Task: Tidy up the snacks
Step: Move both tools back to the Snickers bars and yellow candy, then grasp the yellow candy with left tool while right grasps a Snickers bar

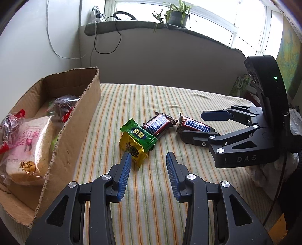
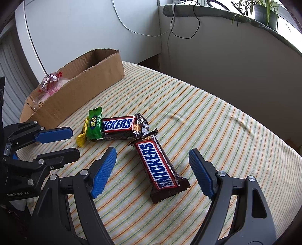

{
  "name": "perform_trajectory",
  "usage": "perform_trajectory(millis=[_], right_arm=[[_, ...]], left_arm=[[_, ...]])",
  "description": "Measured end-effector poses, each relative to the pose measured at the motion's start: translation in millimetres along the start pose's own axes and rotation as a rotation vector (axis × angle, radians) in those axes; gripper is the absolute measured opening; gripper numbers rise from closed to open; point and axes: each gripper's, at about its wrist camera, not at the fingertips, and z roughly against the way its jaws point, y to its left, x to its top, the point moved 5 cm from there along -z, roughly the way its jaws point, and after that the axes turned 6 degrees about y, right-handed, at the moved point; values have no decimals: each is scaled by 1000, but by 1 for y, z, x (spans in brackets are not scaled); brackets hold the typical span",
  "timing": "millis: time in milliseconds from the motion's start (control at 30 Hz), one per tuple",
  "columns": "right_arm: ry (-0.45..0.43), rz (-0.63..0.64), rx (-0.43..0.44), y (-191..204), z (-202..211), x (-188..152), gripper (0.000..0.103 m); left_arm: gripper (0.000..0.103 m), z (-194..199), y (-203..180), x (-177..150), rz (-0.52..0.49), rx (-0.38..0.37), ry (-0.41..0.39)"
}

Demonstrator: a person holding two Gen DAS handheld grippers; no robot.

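With both the right tool (image 2: 152, 171) and the left tool (image 1: 148, 172) released and empty, the near brown-wrapped Snickers bar (image 2: 160, 168) at the right-wrist frame's centre touches the second Snickers bar (image 2: 119, 126), so a skewed pinch could drag both across the striped cloth (image 2: 217, 132).

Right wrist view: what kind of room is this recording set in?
Probably a home room, perhaps a bedroom: a striped cloth covers the work surface, a potted plant stands on the windowsill, and charger cables hang down.

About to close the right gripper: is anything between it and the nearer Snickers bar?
Nothing visible. The right gripper is open, and the nearer Snickers bar lies between its fingers on the striped cloth, clear of the other snacks except at its far end.
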Motion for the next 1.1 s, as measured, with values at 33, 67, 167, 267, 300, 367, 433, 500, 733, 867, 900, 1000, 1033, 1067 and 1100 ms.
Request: perform_trajectory(millis=[33,67,167,267,300,367,433,500,733,867,900,1000,1033,1067,1100], right_arm=[[-2,2,0,0,0,0,81],[-5,2,-2,0,0,0,81],[-12,2,-4,0,0,0,81],[-15,0,-11,-1,-1,0,81],[-17,-3,-14,-1,-1,0,76],[-20,-11,-16,-2,0,-1,71],[-26,-14,-15,-2,1,-2,70],[-22,-13,-11,-3,1,-3,60],[-19,-10,-17,-3,1,-5,42],[-17,-7,-18,-2,1,-6,39],[-16,-7,-17,-2,0,-6,36],[-17,-6,-16,-1,0,-6,34],[-18,-6,-17,-1,0,-6,34],[-19,-5,-18,-1,1,-6,33],[-20,-4,-19,-1,1,-6,31]], left_arm=[[37,-2,1,0,-1,13,-1],[37,-5,2,1,-3,25,-1],[37,-11,6,2,13,45,12],[37,-15,9,5,28,56,17],[37,-16,10,4,31,57,25],[34,-19,12,5,40,60,33],[31,-17,14,4,46,64,25],[26,-15,15,4,54,69,18],[18,-17,15,2,72,75,32],[18,-20,18,5,84,101,38],[18,-21,18,6,86,96,39],[17,-21,19,8,89,91,37],[13,-22,19,9,89,89,35],[12,-22,21,8,90,89,33],[11,-21,20,8,91,85,31]])
